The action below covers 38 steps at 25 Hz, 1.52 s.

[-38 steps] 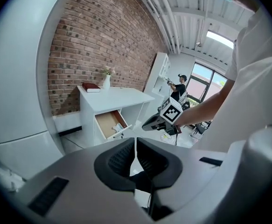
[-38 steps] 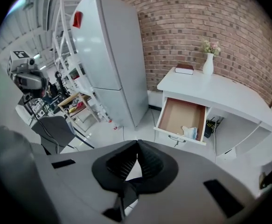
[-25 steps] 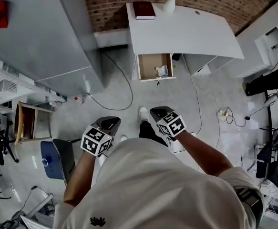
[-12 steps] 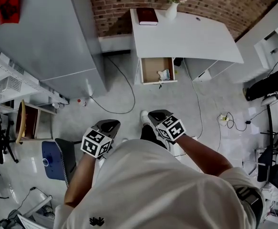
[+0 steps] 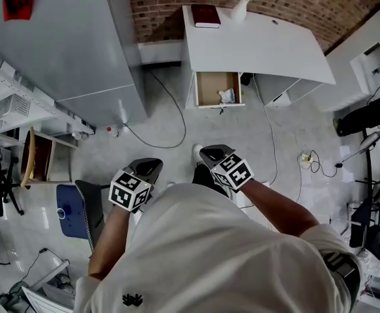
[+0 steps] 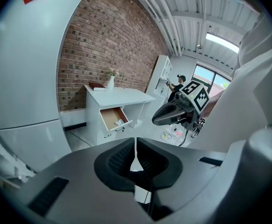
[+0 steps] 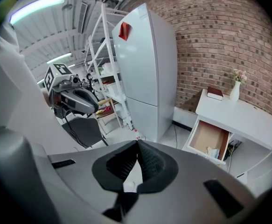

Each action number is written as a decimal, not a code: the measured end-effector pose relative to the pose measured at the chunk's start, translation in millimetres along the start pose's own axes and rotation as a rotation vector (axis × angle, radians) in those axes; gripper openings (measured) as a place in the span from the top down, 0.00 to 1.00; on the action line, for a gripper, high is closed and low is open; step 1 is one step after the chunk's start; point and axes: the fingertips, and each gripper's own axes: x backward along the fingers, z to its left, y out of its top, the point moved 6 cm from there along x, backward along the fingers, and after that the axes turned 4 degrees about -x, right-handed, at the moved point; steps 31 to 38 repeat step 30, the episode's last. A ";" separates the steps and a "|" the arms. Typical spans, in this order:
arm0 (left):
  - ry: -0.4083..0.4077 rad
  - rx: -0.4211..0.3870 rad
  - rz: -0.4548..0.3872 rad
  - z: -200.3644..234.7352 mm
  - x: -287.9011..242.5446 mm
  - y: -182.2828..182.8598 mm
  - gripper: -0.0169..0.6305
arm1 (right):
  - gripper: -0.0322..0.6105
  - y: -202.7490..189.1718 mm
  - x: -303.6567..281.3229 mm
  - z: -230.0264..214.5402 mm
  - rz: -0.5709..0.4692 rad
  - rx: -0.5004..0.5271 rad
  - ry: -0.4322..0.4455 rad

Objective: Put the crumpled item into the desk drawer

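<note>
The white desk stands against the brick wall with its drawer pulled open. A pale crumpled item lies inside the drawer at its right side, also seen as a crumpled item in the right gripper view and, small, as a crumpled item in the left gripper view. My left gripper and right gripper are held close to my body, far from the desk. The left gripper and the right gripper both have their jaws shut with nothing between them.
A tall grey fridge stands left of the desk. A dark red book and a vase with flowers sit on the desktop. A blue chair is at my left. Cables lie on the floor at the right.
The head view has drifted a little, so the desk and fridge sit slightly further right in the picture. Both grippers stay shut in about the same place.
</note>
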 end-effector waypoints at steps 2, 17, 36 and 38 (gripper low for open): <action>-0.001 0.007 -0.005 0.3 0.6 -0.1 0.92 | 0.90 1.5 0.7 3.7 -0.003 0.005 0.006; -0.015 0.029 0.035 6.7 -26.0 7.5 0.92 | 0.91 -1.1 0.2 -12.9 -0.014 -0.012 0.023; -0.010 0.024 0.059 33.1 -112.4 79.3 0.92 | 0.91 24.9 -10.7 -119.2 -0.016 0.002 0.046; -0.010 0.024 0.059 33.1 -112.4 79.3 0.92 | 0.91 24.9 -10.7 -119.2 -0.016 0.002 0.046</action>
